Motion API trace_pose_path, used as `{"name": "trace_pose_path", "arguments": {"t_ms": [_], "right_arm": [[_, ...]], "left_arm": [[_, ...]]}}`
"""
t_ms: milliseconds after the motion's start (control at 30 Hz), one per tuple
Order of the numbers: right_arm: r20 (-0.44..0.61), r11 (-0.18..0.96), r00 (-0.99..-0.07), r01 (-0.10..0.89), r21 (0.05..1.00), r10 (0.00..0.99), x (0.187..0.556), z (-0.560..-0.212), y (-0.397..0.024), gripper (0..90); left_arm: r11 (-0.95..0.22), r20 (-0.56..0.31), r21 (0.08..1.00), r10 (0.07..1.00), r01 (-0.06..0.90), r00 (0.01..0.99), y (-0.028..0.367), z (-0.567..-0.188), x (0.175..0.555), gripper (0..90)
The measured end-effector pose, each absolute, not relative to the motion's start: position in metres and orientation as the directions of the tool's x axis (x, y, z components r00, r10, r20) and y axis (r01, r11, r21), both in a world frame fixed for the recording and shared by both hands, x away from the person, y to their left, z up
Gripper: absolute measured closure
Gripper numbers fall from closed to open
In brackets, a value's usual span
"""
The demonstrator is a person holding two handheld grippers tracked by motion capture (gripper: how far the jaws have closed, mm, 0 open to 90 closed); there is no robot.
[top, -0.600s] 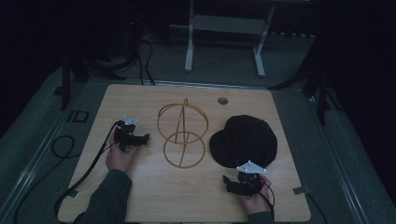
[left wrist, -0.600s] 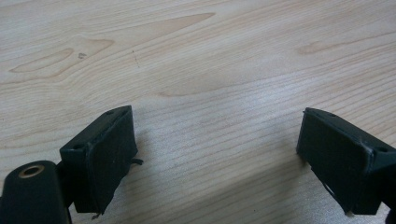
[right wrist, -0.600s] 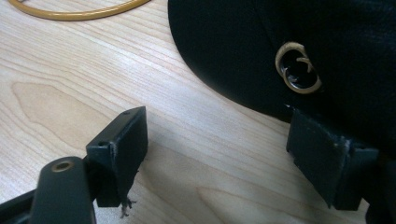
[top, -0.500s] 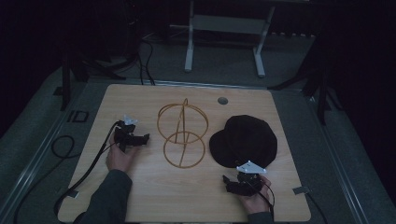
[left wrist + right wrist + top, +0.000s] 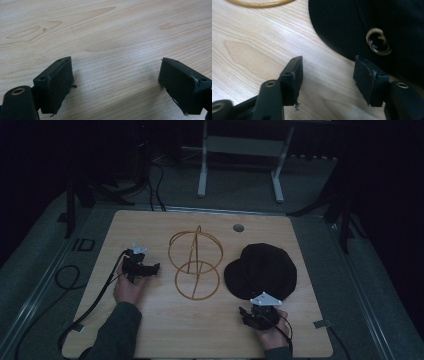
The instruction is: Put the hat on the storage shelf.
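One black hat (image 5: 261,271), one wire stand (image 5: 194,262), two hand-held grippers

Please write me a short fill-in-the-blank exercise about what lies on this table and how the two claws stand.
1. The black hat lies to the ______ of the gold wire stand in the high view.
2. The jaws of the left claw stand ______, with bare wooden table between them.
3. The right claw points at the hat's ______, just short of it.
4. A small metal ______ sits on the hat.

Missing words: right; open; brim; ring
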State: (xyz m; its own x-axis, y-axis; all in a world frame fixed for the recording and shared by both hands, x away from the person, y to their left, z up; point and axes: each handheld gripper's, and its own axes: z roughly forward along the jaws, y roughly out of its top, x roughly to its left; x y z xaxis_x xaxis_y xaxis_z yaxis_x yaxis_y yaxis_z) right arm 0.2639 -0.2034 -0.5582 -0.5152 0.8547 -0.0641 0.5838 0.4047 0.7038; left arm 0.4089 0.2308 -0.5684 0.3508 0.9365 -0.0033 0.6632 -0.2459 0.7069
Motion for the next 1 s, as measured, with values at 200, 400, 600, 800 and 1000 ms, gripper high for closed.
{"name": "trace_pose_path", "arguments": {"t_ms": [200,400,600,800,1000], "right_arm": [[-0.109,0.451,-0.549,0.54,0.71,0.829,0.262,-0.541,-0.187,44.2],[-0.098,0.425,-0.534,0.536,0.729,0.84,0.274,-0.524,-0.184,42.6],[-0.121,0.418,-0.514,0.515,0.749,0.849,0.288,-0.508,-0.181,41.5],[-0.125,0.407,-0.484,0.538,0.738,0.866,0.312,-0.493,-0.181,39.5],[-0.14,0.409,-0.457,0.567,0.715,0.878,0.336,-0.483,-0.176,42.7]], "left_arm": [[-0.245,-0.003,0.708,0.937,0.663,0.349,0.231,-0.568,0.409,12.8],[-0.245,-0.001,0.708,0.938,0.662,0.348,0.231,-0.568,0.409,12.9],[-0.244,-0.002,0.708,0.938,0.662,0.347,0.231,-0.568,0.409,13.3],[-0.242,-0.003,0.708,0.938,0.663,0.346,0.231,-0.568,0.409,13.6],[-0.242,-0.003,0.708,0.939,0.663,0.345,0.231,-0.568,0.409,13.9]]}}
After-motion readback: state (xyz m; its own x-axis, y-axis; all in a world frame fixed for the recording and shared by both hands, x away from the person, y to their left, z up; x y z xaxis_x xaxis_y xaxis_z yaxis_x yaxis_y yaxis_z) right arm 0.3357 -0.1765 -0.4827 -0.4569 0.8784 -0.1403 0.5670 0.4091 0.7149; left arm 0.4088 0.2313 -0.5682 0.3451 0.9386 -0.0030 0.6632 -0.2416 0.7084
